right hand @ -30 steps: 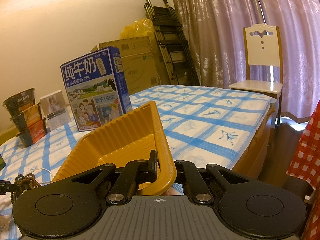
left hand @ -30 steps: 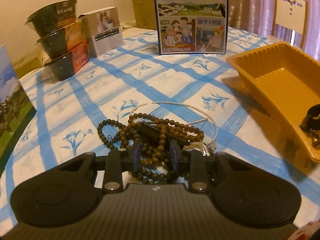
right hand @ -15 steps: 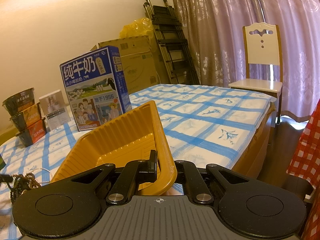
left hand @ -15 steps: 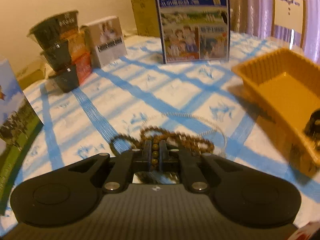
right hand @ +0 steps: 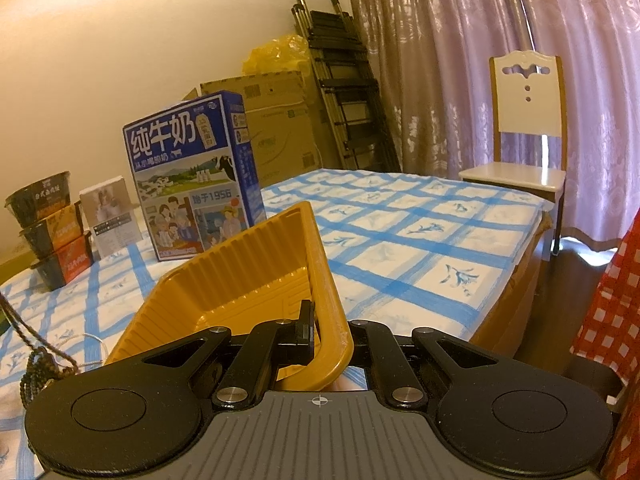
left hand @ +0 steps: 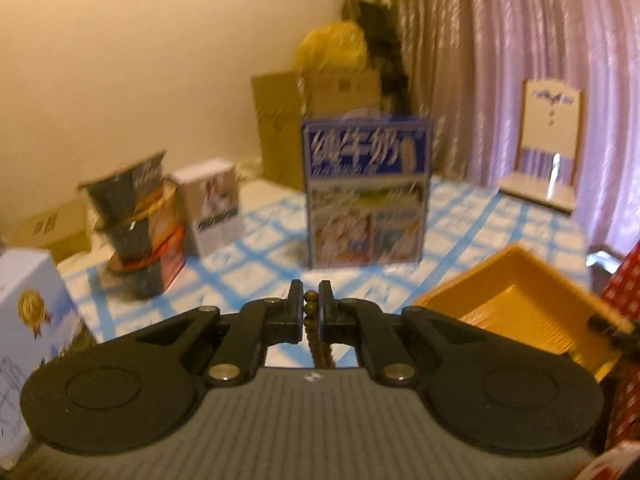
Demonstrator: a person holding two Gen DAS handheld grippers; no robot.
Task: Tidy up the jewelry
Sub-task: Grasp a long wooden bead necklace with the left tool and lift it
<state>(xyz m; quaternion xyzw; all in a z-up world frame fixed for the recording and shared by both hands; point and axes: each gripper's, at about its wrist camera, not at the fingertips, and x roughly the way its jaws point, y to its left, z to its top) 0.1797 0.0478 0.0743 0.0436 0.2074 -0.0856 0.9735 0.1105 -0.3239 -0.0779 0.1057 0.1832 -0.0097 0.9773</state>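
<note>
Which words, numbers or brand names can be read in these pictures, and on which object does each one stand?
"纯牛奶": large white title on the blue milk carton.
"始于1956": lower panel of the same carton.
Small line under the title: too small to read surely.
Stacked dark bowls: label print too small.
Small white box: print too small.
Cardboard boxes: marks unreadable.
Left wrist view: all print blurred, including the white box with a gold seal.

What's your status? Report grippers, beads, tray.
Left gripper shut on brown bead strand, lifted. Right gripper shut on yellow tray rim. Nothing visible blocking the tray.
</note>
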